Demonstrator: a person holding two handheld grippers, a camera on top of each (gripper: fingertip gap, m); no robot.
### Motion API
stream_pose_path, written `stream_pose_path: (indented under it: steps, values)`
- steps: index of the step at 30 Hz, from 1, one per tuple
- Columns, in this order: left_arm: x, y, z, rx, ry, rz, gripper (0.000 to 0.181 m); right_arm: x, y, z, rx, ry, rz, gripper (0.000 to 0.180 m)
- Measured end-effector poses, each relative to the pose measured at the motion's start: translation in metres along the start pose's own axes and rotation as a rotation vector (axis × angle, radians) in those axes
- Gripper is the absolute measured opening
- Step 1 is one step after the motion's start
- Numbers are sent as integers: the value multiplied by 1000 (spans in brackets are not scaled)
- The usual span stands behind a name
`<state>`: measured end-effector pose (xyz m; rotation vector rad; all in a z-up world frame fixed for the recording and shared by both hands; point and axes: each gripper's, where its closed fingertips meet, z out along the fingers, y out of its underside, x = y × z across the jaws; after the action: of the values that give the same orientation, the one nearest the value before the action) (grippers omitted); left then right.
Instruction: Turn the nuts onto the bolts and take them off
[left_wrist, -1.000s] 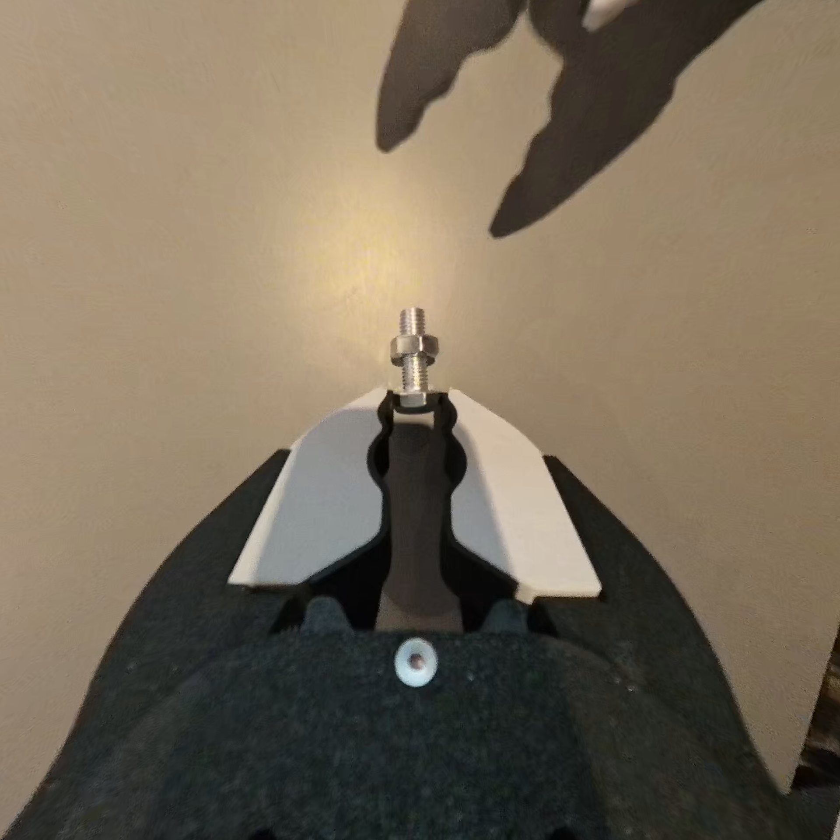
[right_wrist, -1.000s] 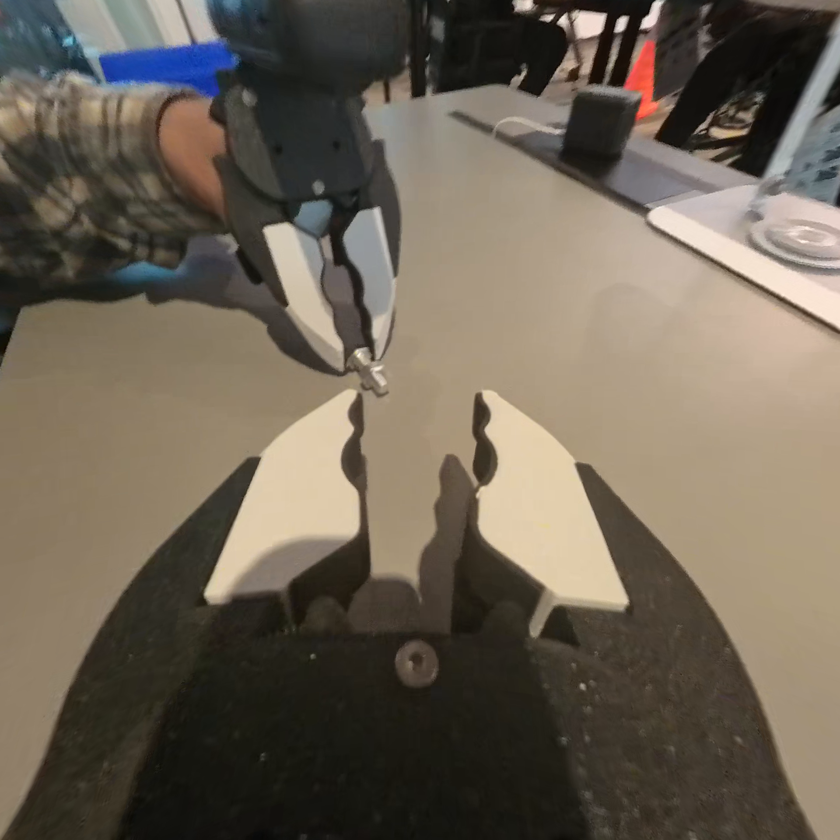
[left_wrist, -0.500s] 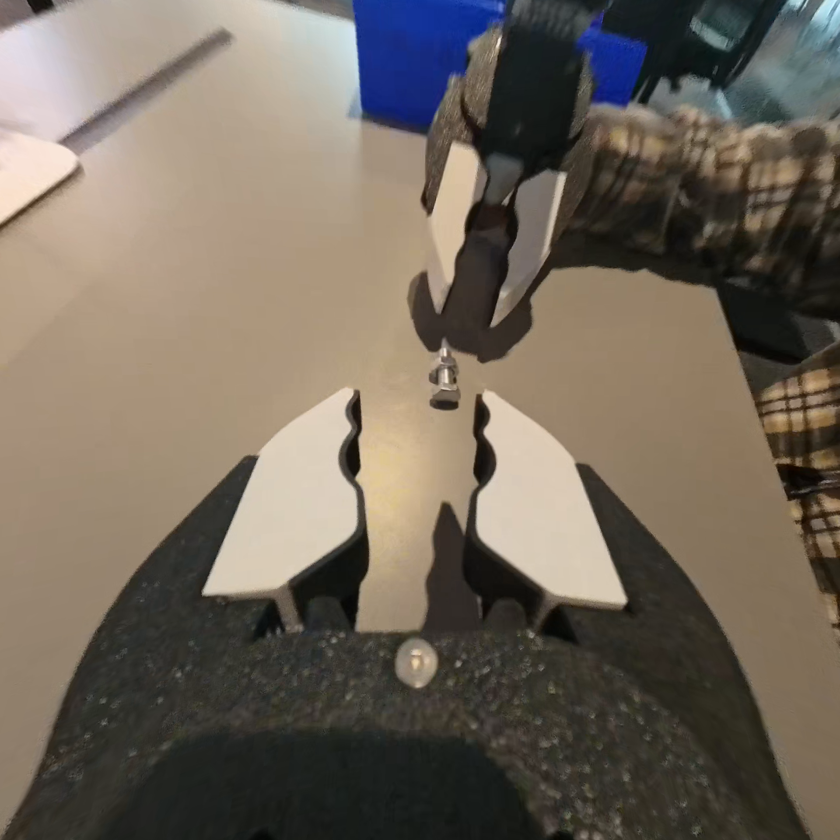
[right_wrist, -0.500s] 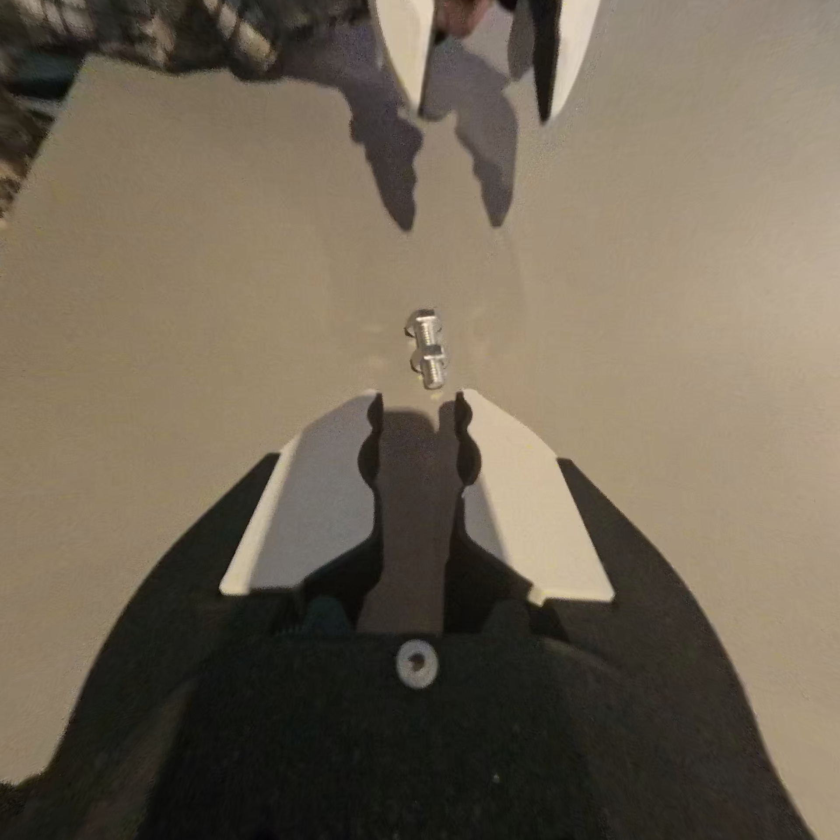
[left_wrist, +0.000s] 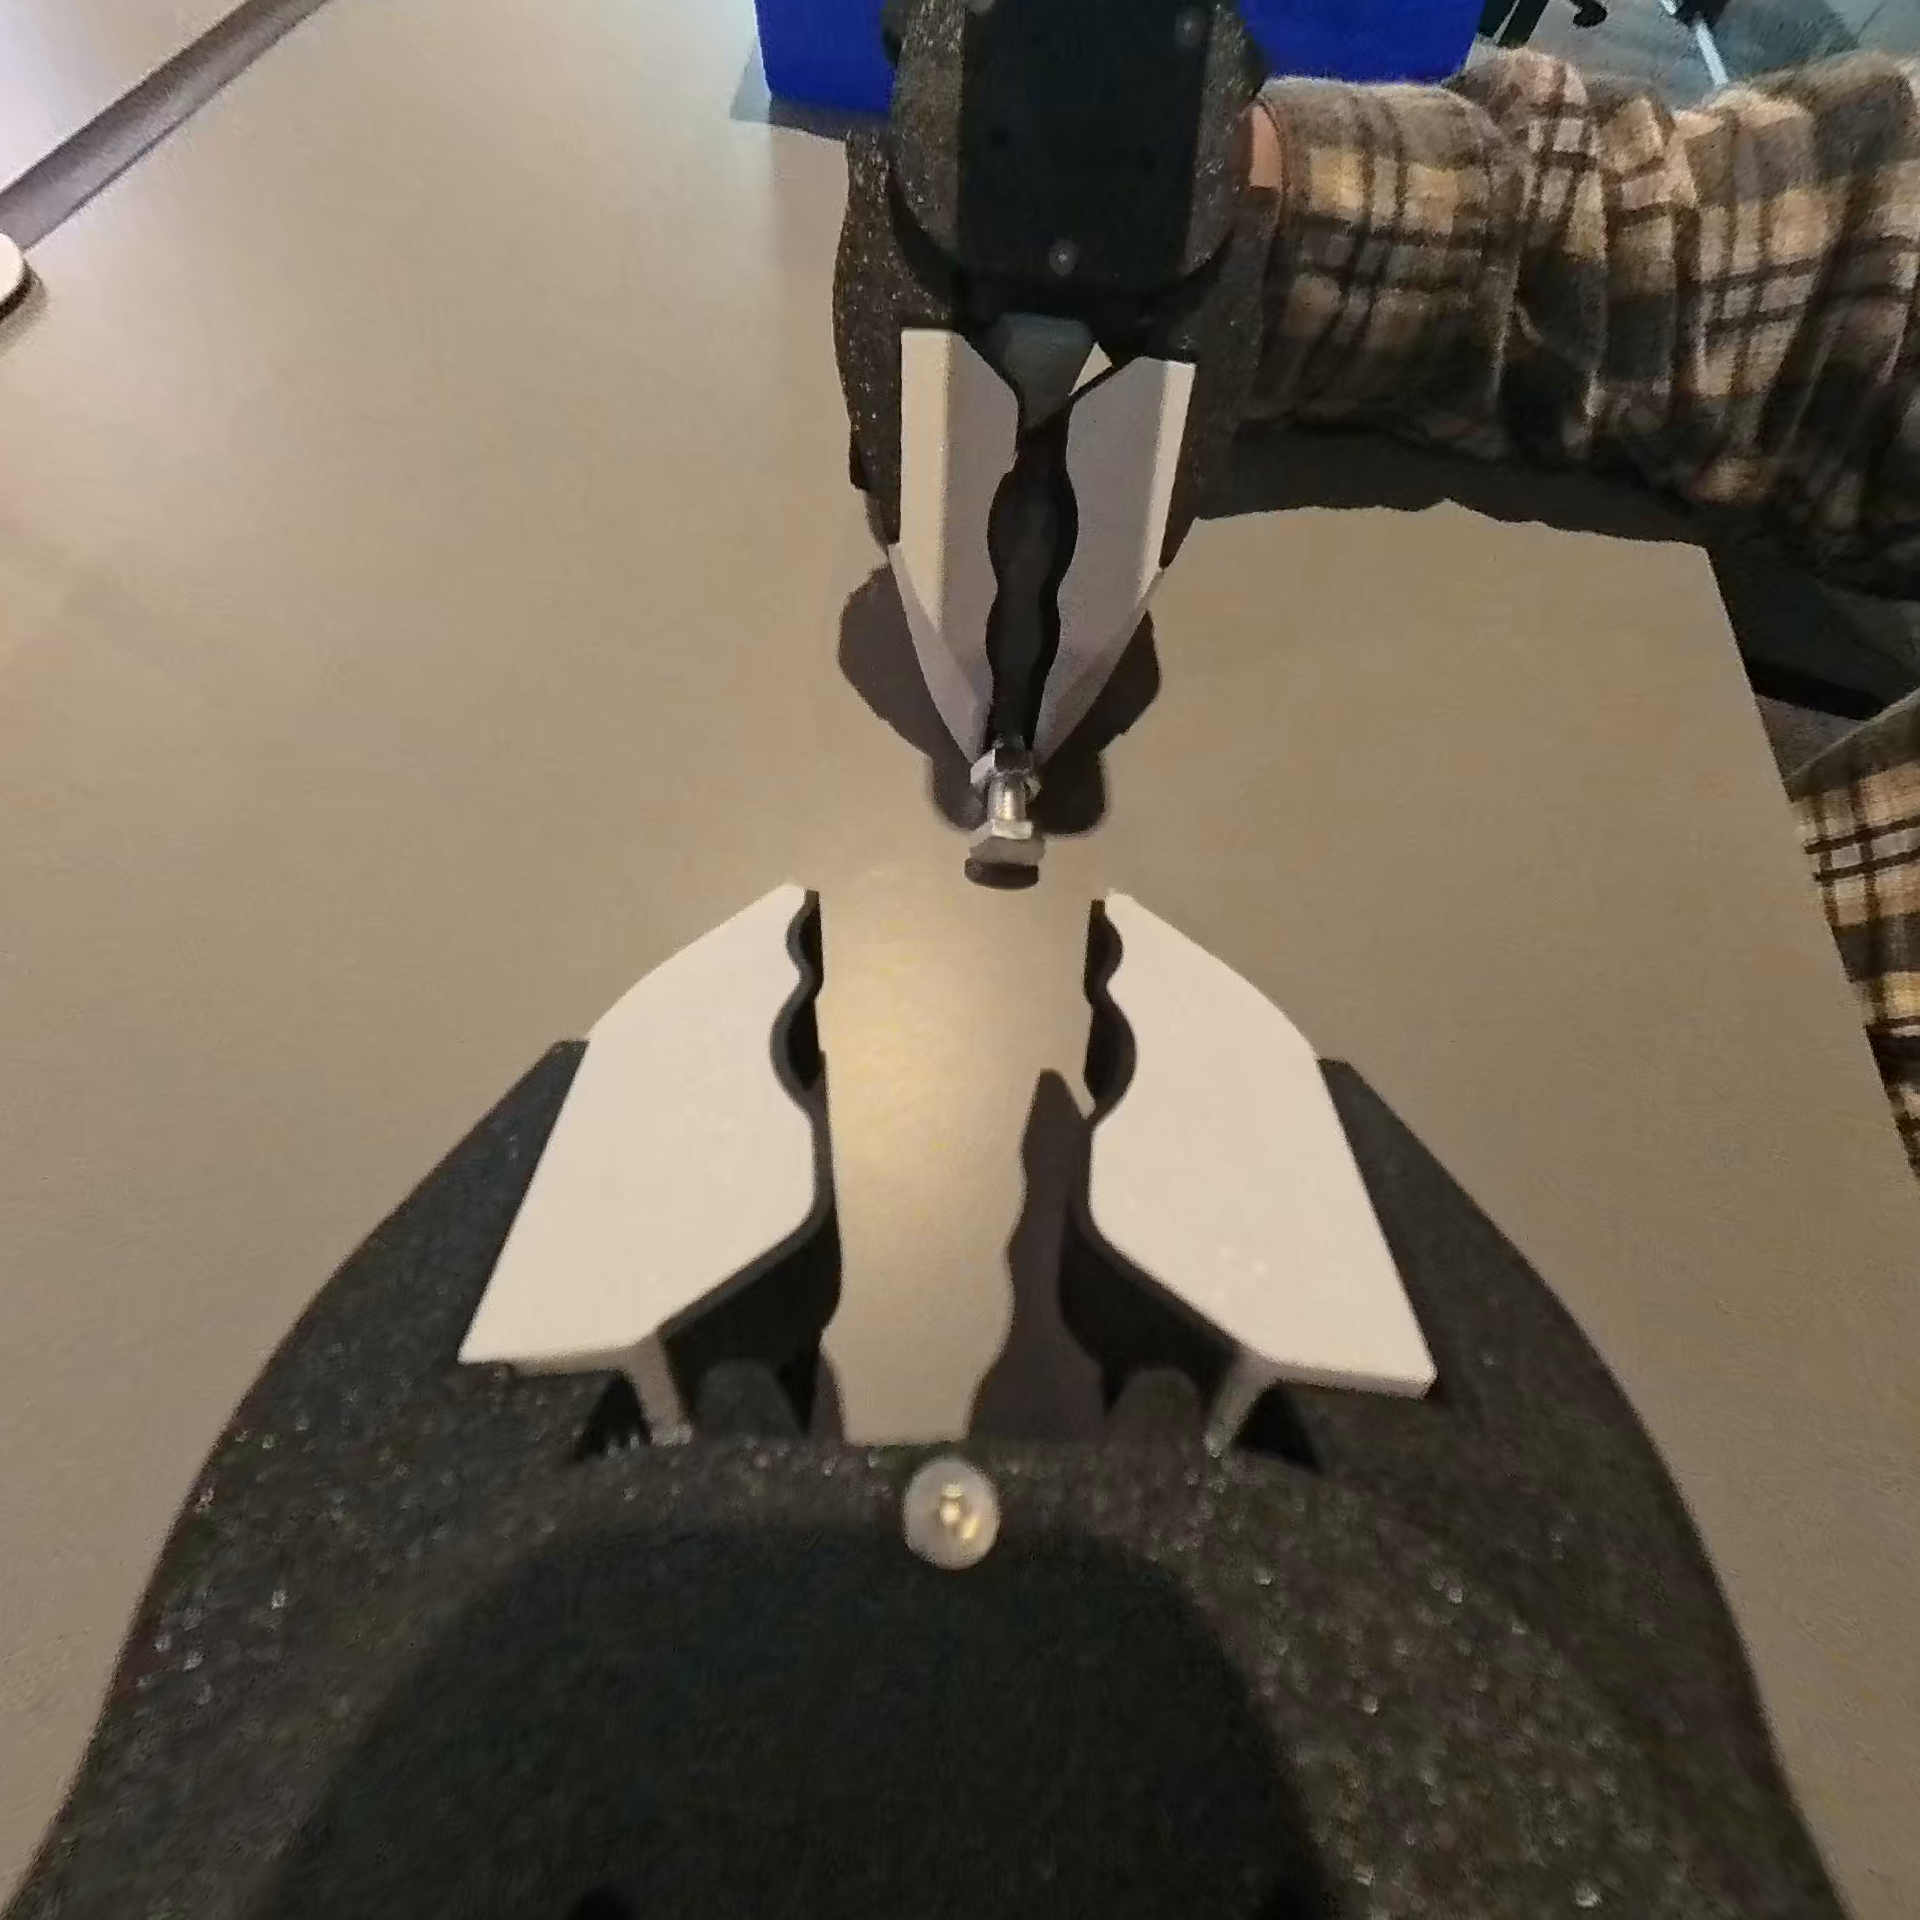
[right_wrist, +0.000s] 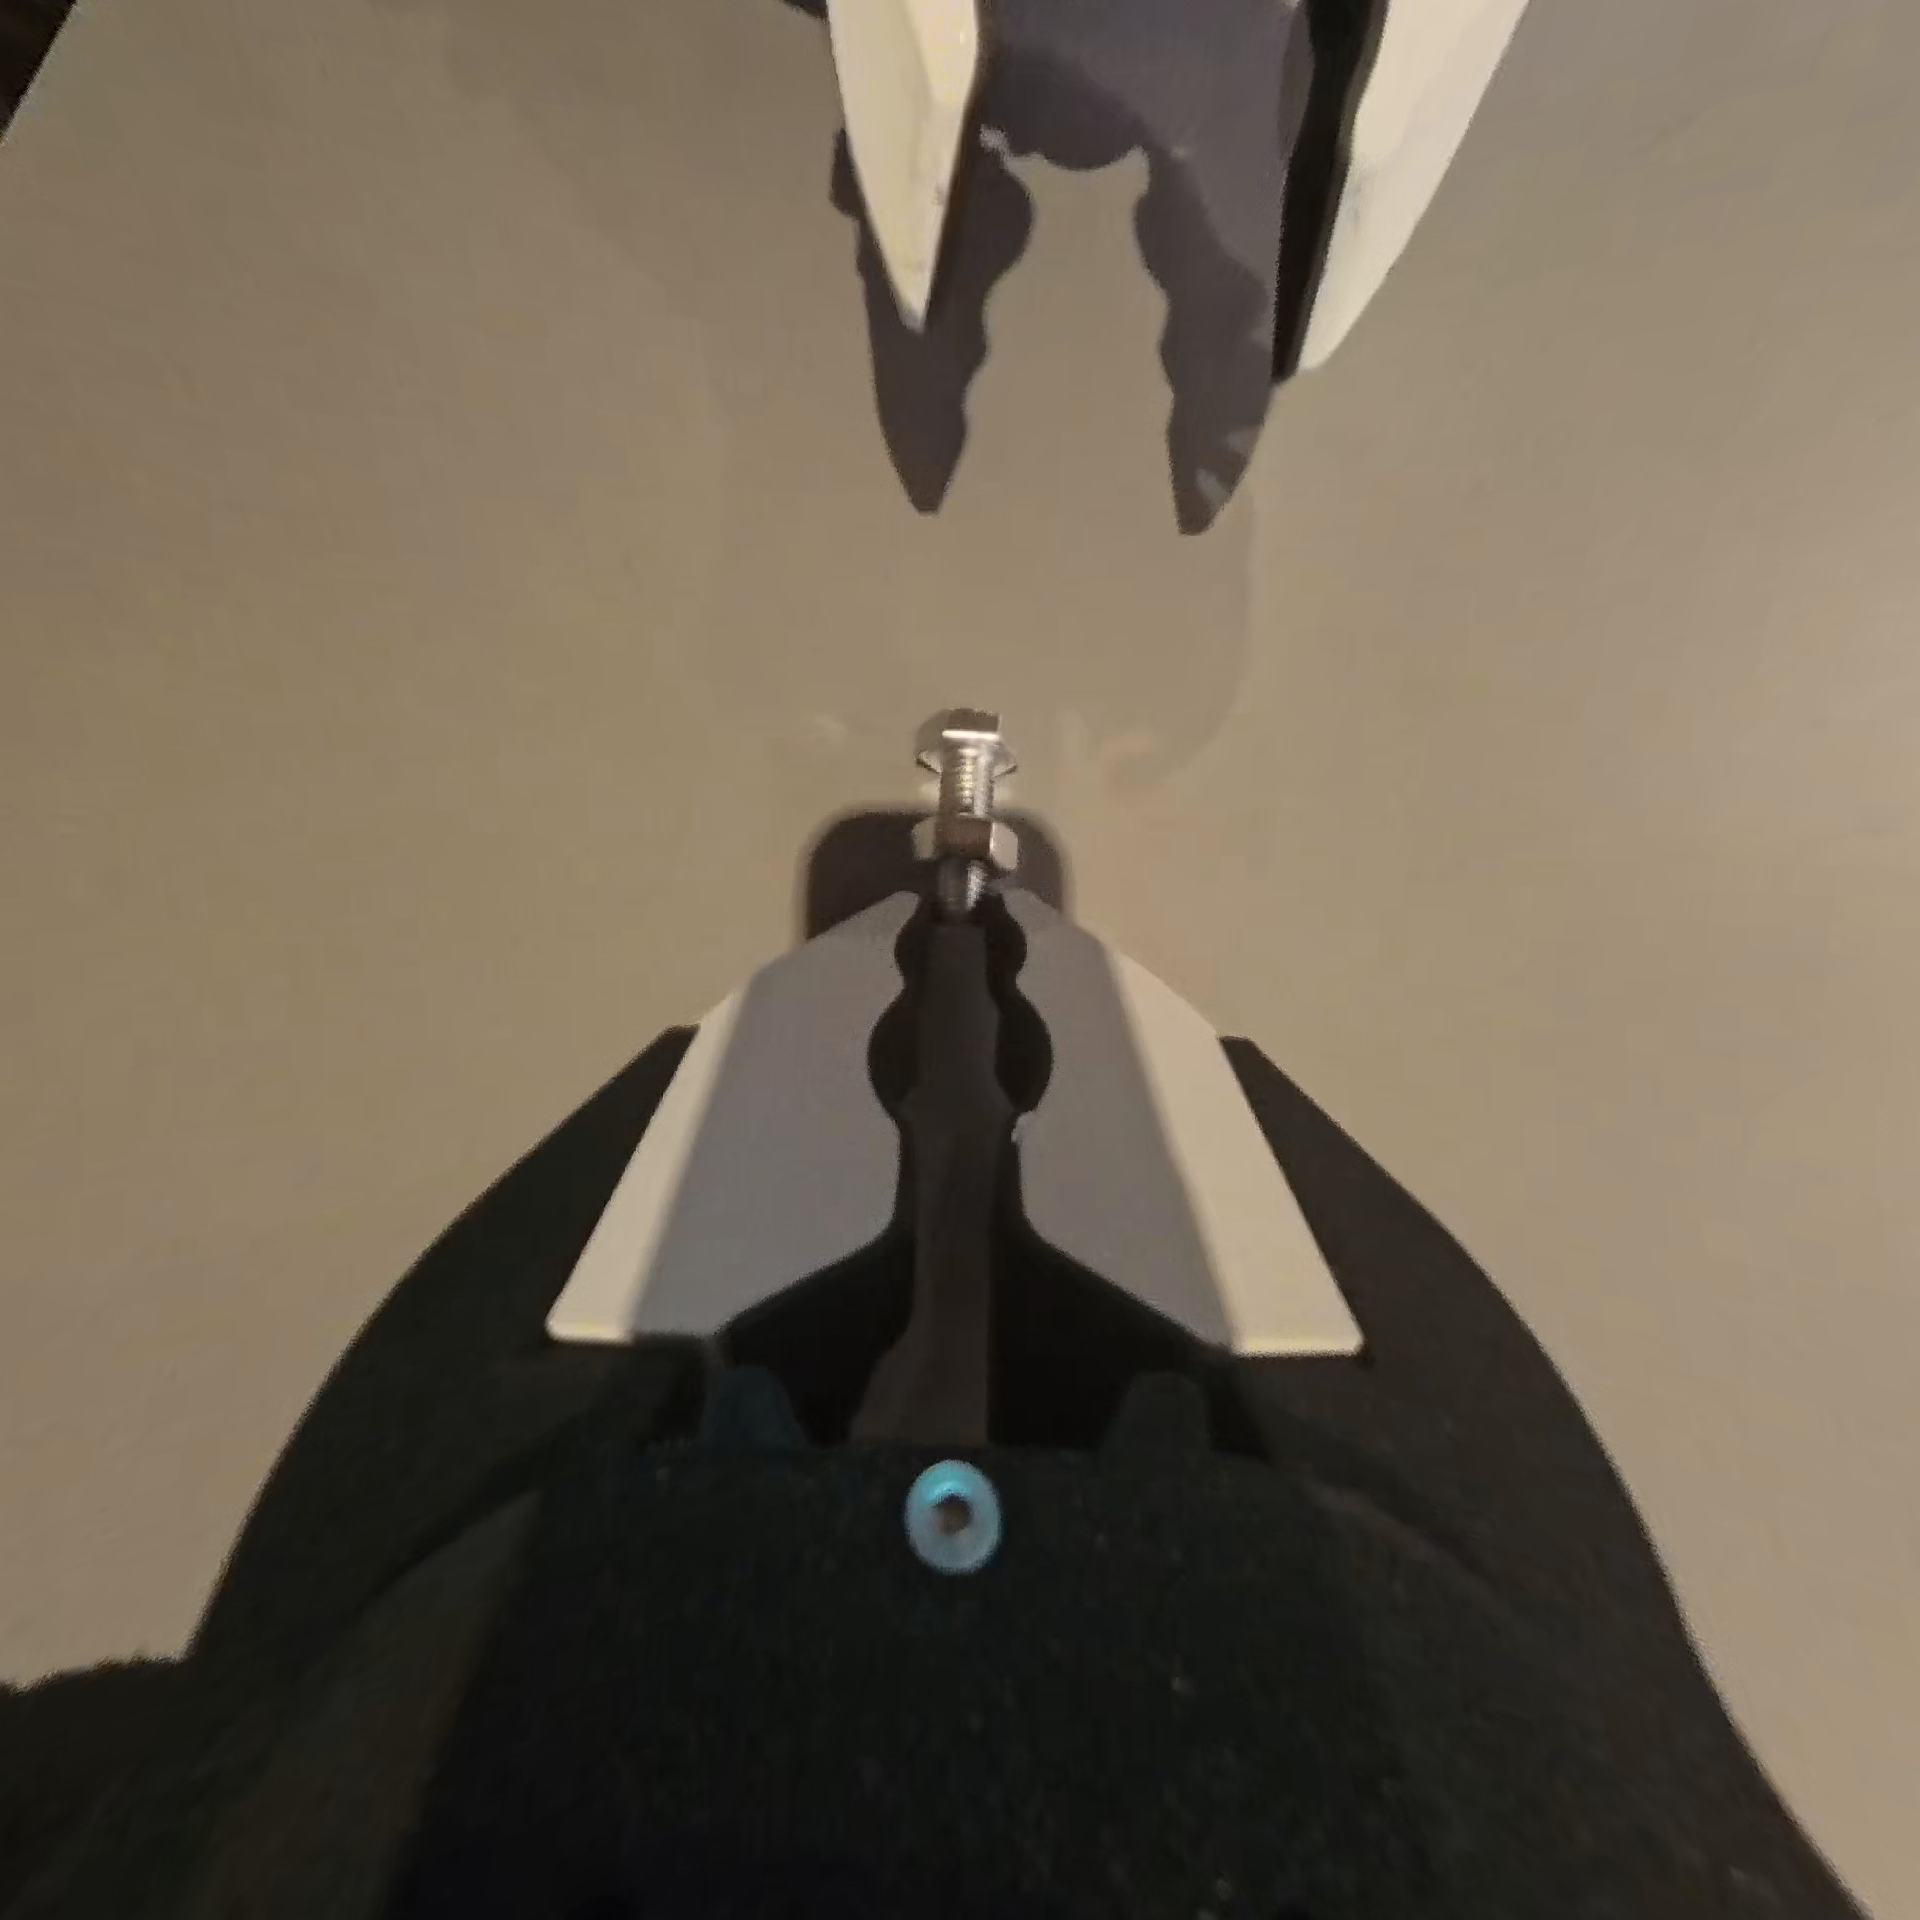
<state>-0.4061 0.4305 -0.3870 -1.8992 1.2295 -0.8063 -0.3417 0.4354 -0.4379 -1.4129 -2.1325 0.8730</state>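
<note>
My right tongs (right_wrist: 961, 909) pinch the threaded tip of the small silver steel bolt (right_wrist: 964, 774), its hex nut (right_wrist: 964, 840) mid-shank, head on the beige counter (right_wrist: 416, 623). My left tongs (left_wrist: 951, 914) stand spread and empty. Only the left view shows the plaid sleeve (left_wrist: 1558, 260) and blue bin (left_wrist: 1351, 36).

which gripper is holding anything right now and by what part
The right gripper is shut on the bolt, pinching its threaded end just past the nut. The left gripper is open and holds nothing.
</note>
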Motion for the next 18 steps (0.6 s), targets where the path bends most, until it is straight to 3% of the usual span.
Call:
stream_pose_path:
  steps: [4, 18]
  values:
    - [1, 3, 9, -42, -21, -2, 48, -2, -3, -11, -23, 1, 25, 9]
    - [32, -14, 46, -68, 9, 19, 45, -15, -32, -53, -478, -35, -29, 9]
